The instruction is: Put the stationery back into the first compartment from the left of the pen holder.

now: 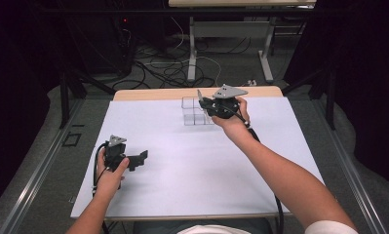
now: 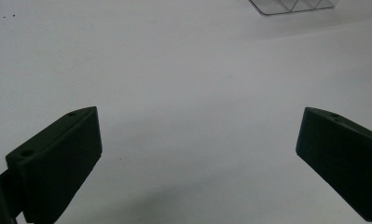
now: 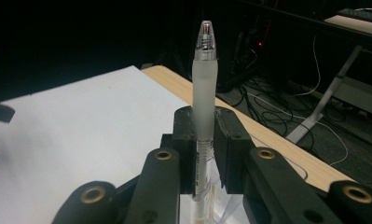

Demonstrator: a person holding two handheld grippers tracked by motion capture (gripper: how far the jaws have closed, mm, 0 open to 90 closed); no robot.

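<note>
Left hand-held gripper [image 1: 139,159] low over the white worktop [image 1: 192,165], jaws wide apart and empty, farther off the right hand-held gripper [image 1: 202,100] clamped on an upright frosted pen [image 3: 205,84] above a clear compartment box [image 1: 194,111], tangled cables [image 1: 167,68] on the floor beyond

A lab or test room with a recording bench.
The table [image 1: 192,161] has a white cover, dark curtains [image 1: 16,73] hang around it, loose cables [image 1: 167,68] lie on the grey floor, and another desk [image 1: 231,29] stands behind.
</note>
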